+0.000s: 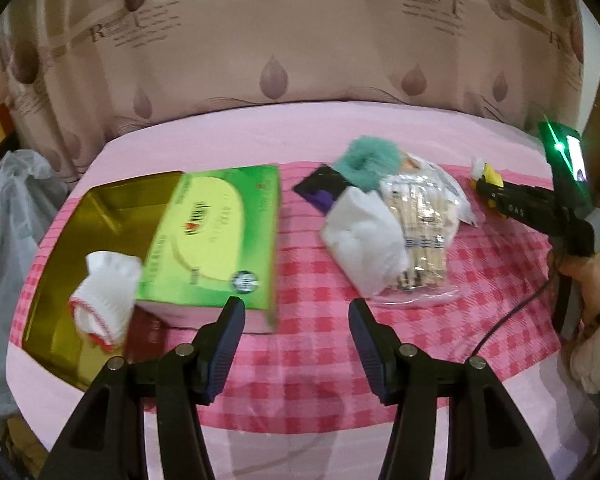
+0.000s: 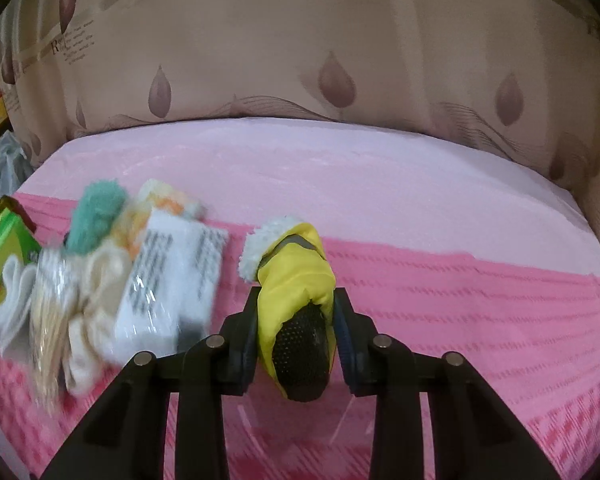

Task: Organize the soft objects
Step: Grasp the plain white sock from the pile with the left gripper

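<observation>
A bed [image 1: 228,132] covered in pale pink was overlaid with a pink checked cloth [image 1: 308,332]. On the cloth, at the left, a gold tray [image 1: 60,248] and a green box [image 1: 220,236] were laid side by side. To the right, a heap of packets and soft items [image 1: 384,220] was piled.

This looks like a home, most likely a bedroom. A bed [image 2: 340,168] with a pale pink sheet carries a pink checked cloth [image 1: 300,344], and behind it hangs a beige curtain [image 1: 300,40] printed with drops and lettering. A plastic bag [image 1: 8,208] slumps beside the bed.
</observation>
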Available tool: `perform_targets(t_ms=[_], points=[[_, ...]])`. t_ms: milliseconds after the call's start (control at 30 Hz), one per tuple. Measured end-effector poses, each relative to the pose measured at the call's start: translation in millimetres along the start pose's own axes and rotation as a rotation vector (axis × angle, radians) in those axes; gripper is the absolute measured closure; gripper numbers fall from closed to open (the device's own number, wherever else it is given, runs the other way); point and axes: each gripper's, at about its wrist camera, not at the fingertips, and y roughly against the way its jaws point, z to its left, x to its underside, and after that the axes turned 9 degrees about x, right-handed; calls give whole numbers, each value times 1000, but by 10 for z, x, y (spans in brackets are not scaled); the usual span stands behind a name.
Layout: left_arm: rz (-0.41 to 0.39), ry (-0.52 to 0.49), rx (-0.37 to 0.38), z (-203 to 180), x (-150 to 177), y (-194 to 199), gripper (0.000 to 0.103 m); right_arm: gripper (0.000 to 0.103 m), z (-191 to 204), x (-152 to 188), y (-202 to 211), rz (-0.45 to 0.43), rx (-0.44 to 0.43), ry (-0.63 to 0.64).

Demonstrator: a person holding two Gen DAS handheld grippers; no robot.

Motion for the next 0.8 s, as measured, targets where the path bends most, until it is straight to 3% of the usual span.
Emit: perform_targets(t_ms=[267, 800], points=[[37, -38, 89, -286, -30, -229, 47, 73, -231, 328, 217, 8, 1, -46], [63, 16, 59, -252, -332, -719, 47, 73, -286, 371, 232, 26, -35, -70]])
